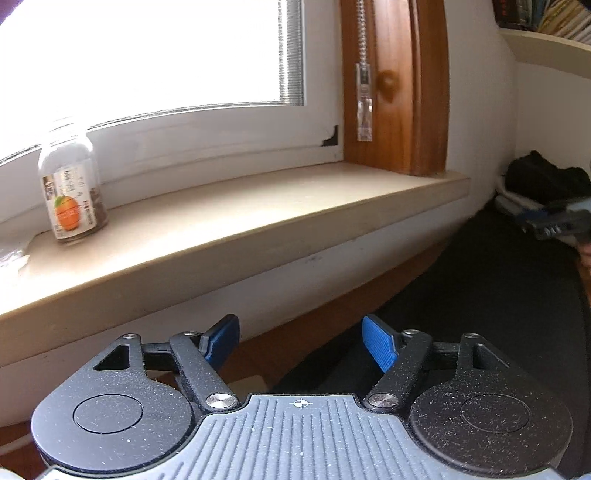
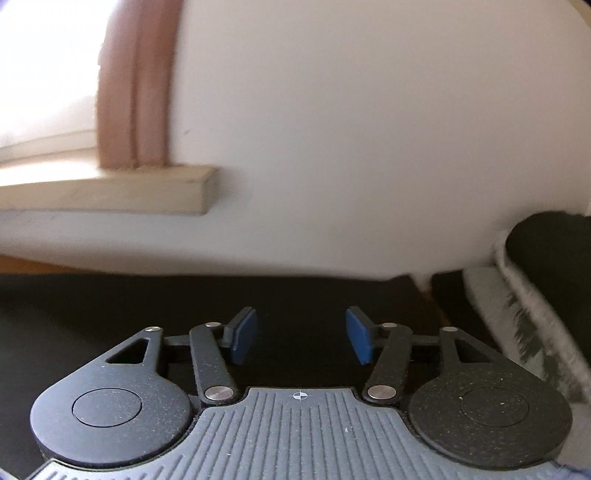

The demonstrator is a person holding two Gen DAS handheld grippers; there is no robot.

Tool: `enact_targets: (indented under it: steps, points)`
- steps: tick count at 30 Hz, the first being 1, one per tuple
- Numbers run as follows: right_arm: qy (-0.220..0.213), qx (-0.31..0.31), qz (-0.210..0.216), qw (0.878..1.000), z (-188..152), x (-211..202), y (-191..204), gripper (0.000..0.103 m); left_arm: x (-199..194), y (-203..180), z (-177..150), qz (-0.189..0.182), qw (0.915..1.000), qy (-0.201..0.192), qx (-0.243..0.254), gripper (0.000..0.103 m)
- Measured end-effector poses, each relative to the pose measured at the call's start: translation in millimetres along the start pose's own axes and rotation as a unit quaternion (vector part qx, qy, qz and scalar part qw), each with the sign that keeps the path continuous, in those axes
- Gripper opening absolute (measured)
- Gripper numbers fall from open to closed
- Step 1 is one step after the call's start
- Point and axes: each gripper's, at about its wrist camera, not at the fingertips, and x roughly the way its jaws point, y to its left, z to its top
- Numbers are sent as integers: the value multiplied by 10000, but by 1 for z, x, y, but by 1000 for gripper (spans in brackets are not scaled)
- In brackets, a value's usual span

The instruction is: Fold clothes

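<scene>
A flat black cloth garment [image 2: 258, 295] lies spread on the desk under and ahead of both tongs. The right tongs [image 2: 301, 338] stand half open above it, blue pads gripping nothing. The left tongs [image 1: 301, 345] gape wider, empty too, over the garment's left edge. Beyond them runs a beige wooden windowsill [image 1: 258, 206] carrying a clear plastic bottle with an orange label [image 1: 72, 188]. A folded grey-and-black pile [image 2: 524, 295] sits right of the right tongs.

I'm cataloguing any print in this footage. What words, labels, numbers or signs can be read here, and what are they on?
Nothing can be read for certain.
Jar on the windowsill: its label shows an orange fruit and some writing, too small and blurred to read.
Books on the shelf at top right: spines too small to read.
Right wrist view: no text at all.
</scene>
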Motion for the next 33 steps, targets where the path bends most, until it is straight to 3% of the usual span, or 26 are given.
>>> enact_targets:
  steps: [6, 9, 12, 17, 22, 29, 31, 32, 33]
  points:
    - [411, -82, 497, 9979, -22, 6, 14, 63, -20, 12, 9, 59, 9998, -83, -172, 78]
    - [384, 75, 563, 9976, -27, 9, 5, 76, -47, 22, 7, 181, 9993, -182, -287, 79]
    - [411, 211, 762, 9960, -27, 11, -1, 80, -76, 31, -1, 185, 9993, -64, -317, 79]
    - [405, 171, 708, 9965, -27, 12, 5, 81, -117, 49, -30, 489, 9981, 368, -59, 78]
    - [405, 185, 712, 9965, -25, 14, 4, 81, -149, 71, -63, 670, 9939, 865, 95, 57]
    - [402, 196, 723, 9964, -25, 14, 3, 81, -173, 86, -94, 929, 9861, 1351, 261, 57]
    - [402, 199, 725, 9964, -25, 14, 3, 81, -177, 94, -96, 995, 9858, 1342, 160, 49]
    - [402, 202, 726, 9963, -25, 15, 3, 81, -179, 98, -96, 994, 9863, 1314, 83, 38]
    - [401, 204, 725, 9964, -25, 14, 3, 81, -180, 100, -94, 998, 9871, 1252, 62, 20]
